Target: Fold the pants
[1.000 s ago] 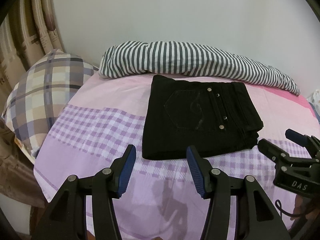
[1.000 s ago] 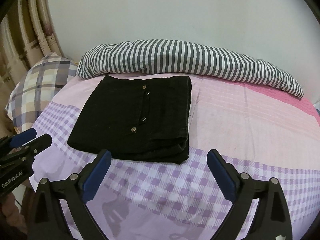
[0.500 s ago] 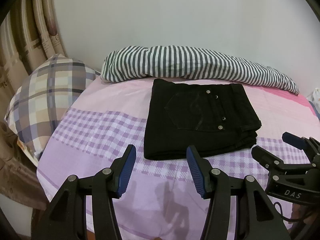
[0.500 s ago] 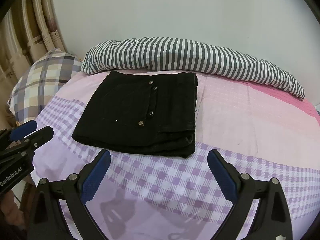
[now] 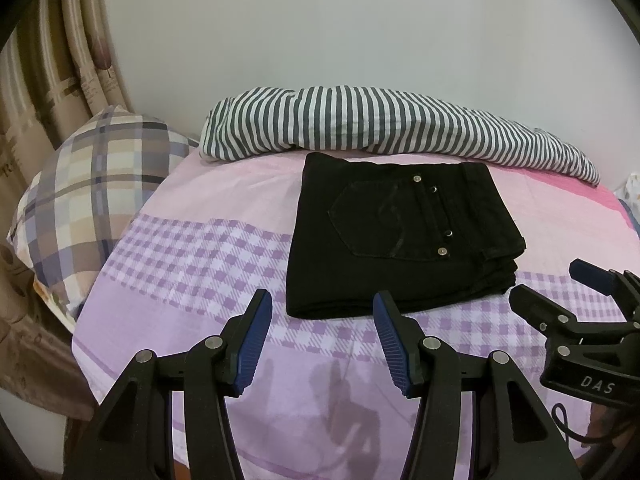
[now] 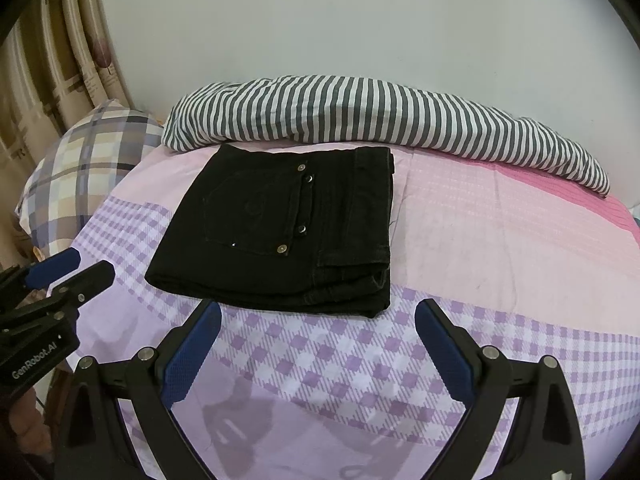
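Left wrist view first. What do you see?

— The black pants lie folded in a neat stack on the bed. The back pocket faces up, with little silver studs beside it.

— Where is the stack?

— On the far half of the bed, near the middle. Just behind it lies a striped blanket, rolled up along the white wall. A checked pillow sits at the far left, next to a curtain.

— And the left gripper?

— Its two blue pads stand apart with nothing between them. It hangs over the purple checked sheet, on the near side of the pants, and is not touching them.

— Now the right wrist view?

— The right gripper has its blue pads spread wide, and it holds nothing too. The pants lie just past its tips, a bit to the left. The pink part of the bed stretches out to the right.

— Can each gripper see the other?

— Yes. The right one pokes in at the right edge of the left view. The left one pokes in at the left edge of the right view.
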### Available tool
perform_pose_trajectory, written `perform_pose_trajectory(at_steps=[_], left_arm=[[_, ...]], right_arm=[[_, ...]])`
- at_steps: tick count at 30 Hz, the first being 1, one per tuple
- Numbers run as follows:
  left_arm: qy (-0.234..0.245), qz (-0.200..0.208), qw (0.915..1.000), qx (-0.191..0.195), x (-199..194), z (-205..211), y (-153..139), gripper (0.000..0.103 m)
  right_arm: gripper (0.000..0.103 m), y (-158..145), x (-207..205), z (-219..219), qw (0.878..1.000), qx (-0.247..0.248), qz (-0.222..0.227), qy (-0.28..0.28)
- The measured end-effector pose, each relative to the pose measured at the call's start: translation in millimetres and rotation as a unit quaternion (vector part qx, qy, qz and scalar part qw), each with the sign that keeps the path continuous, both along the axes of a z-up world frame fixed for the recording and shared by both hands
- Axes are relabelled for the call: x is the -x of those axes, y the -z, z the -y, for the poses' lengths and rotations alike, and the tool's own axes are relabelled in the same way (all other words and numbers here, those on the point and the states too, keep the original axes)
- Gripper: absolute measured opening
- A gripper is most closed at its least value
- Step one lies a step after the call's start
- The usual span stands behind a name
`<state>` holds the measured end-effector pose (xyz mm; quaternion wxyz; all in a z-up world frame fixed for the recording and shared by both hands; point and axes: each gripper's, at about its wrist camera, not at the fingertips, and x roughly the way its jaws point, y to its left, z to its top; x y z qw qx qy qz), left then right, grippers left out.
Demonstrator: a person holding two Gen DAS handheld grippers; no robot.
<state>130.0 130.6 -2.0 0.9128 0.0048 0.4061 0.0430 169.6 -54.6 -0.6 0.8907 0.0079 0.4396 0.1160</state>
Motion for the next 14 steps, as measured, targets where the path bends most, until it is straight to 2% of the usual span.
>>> perform_pose_trajectory(at_steps=[14], left_arm=[[0.003,-0.024,0.9996,0.016,-19,-13,14,0.054]], right_arm=[[0.096,-6,-8,-10,1.000,0.008,0.002,-0.005]])
